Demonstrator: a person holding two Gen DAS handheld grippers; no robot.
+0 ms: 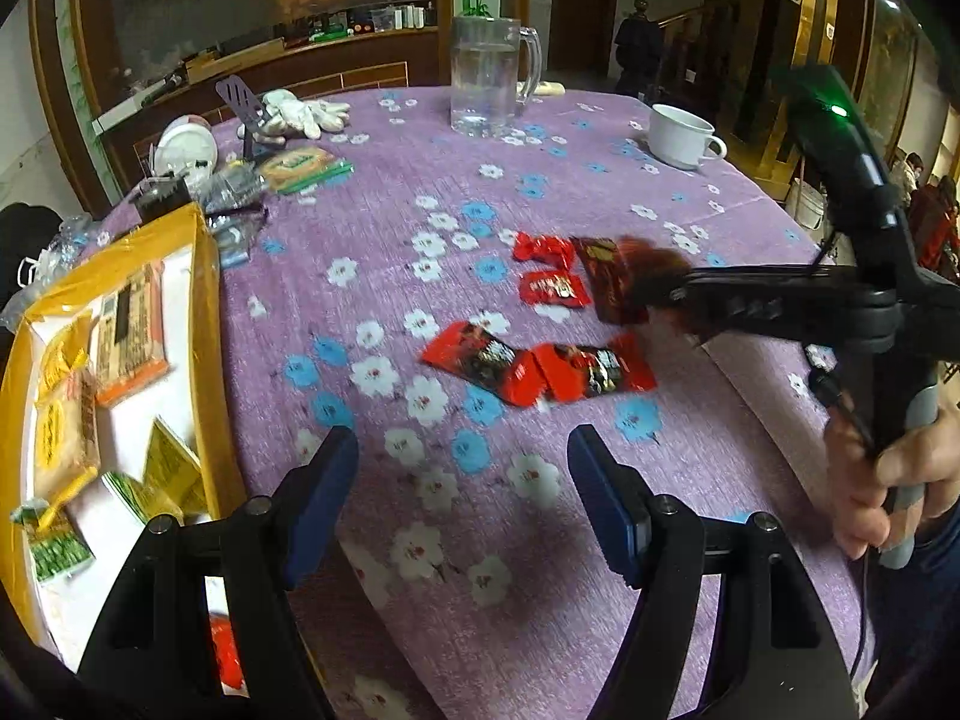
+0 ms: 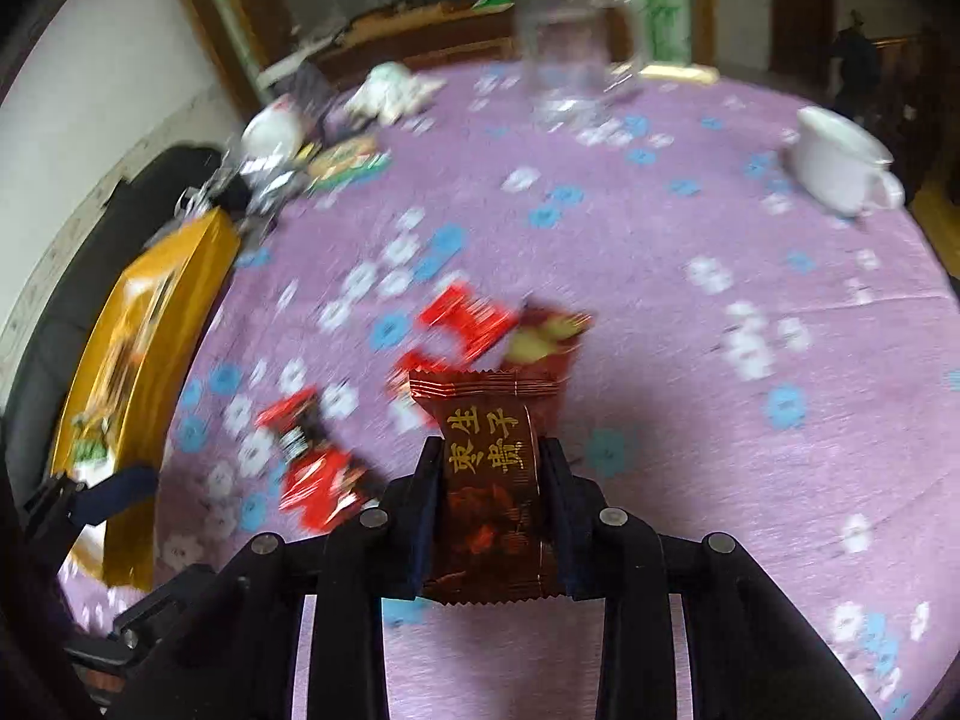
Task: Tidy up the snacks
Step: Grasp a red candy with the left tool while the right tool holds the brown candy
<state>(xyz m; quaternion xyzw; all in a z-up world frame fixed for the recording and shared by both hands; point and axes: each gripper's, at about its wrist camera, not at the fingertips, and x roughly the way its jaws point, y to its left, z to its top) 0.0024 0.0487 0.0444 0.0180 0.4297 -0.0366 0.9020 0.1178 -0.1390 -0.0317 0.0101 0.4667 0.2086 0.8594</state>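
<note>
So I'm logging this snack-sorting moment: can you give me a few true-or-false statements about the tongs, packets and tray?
1. The right tongs grip a dark brown foil snack packet. True.
2. The left tongs hold a red packet. False: they are open and hold nothing.
3. The yellow-rimmed tray is bare. False: yellow and green packets lie in it.
4. Red foil snack packets lie on the purple flowered tablecloth. True.

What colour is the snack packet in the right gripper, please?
Dark brown with gold lettering; clearest in the right wrist view.
</note>
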